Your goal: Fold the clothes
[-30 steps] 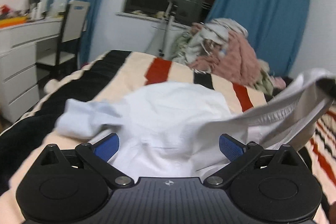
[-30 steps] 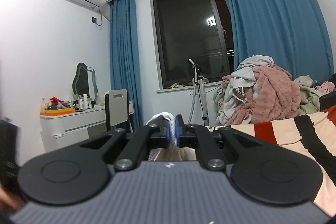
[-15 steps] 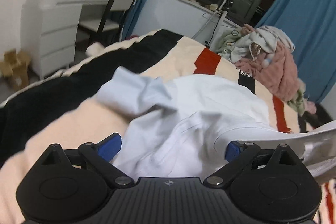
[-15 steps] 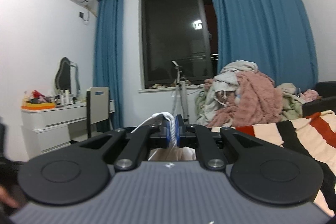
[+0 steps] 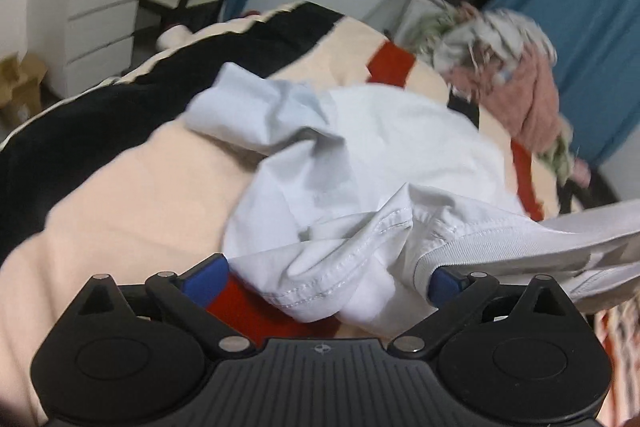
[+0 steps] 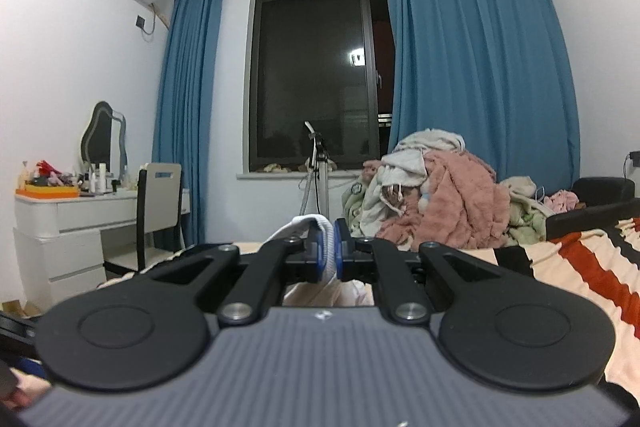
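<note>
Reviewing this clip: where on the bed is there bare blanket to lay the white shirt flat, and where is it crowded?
Bare cream blanket lies left of the white shirt, bordered by the black band beyond it. A striped stretch is free on the far right. The clothes pile crowds the bed's far end by the curtain.

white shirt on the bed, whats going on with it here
A person with a gripper in each hand is folding clothes on a striped bed. The right gripper is shut on a ribbed edge of the white shirt and holds it up off the bed. The left gripper is open, angled down over the bunched stitched hem near it, not gripping yet. A pile of unfolded laundry sits beyond the bed.
</note>
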`<state>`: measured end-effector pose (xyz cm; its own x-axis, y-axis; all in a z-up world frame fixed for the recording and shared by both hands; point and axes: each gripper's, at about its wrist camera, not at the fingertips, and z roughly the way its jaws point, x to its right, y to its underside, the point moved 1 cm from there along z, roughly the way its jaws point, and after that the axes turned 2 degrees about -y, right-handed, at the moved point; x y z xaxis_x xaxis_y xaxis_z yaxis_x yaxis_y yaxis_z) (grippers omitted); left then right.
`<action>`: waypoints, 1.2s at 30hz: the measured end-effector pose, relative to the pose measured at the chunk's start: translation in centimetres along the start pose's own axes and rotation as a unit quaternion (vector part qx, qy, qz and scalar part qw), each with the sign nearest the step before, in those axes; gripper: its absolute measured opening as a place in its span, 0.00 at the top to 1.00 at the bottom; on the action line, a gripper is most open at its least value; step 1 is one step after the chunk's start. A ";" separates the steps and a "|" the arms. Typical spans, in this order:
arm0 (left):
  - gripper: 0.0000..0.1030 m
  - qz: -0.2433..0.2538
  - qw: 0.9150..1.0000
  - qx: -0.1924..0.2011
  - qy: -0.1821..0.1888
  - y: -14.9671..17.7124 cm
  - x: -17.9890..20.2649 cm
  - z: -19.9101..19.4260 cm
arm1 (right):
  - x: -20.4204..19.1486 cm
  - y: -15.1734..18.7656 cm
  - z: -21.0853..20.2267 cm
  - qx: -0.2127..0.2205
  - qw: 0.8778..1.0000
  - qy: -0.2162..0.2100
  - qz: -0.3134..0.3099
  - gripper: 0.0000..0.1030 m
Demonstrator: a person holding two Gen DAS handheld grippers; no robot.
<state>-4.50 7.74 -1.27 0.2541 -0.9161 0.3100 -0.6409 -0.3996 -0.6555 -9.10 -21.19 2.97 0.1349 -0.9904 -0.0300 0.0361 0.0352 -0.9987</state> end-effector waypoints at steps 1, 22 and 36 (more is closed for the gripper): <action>0.03 0.014 1.000 0.007 -0.005 -0.1 0.6 0.2 | 0.0 0.1 -0.2 -0.004 1.000 0.002 0.001 0.92; 0.02 0.101 0.967 0.213 -0.094 -0.9 3.2 -5.3 | 1.5 4.9 2.0 -0.214 0.975 0.062 0.022 0.55; 0.02 0.093 0.969 0.209 -0.093 -1.0 2.3 -5.7 | -2.2 8.0 3.4 -0.338 0.940 -0.019 -0.052 0.54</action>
<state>-7.41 6.24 3.99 0.3126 -0.9482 0.0559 -0.3490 -0.1694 -0.9217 -5.76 -18.31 -4.79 0.2016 -0.9778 0.0572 -0.5838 -0.1669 -0.7946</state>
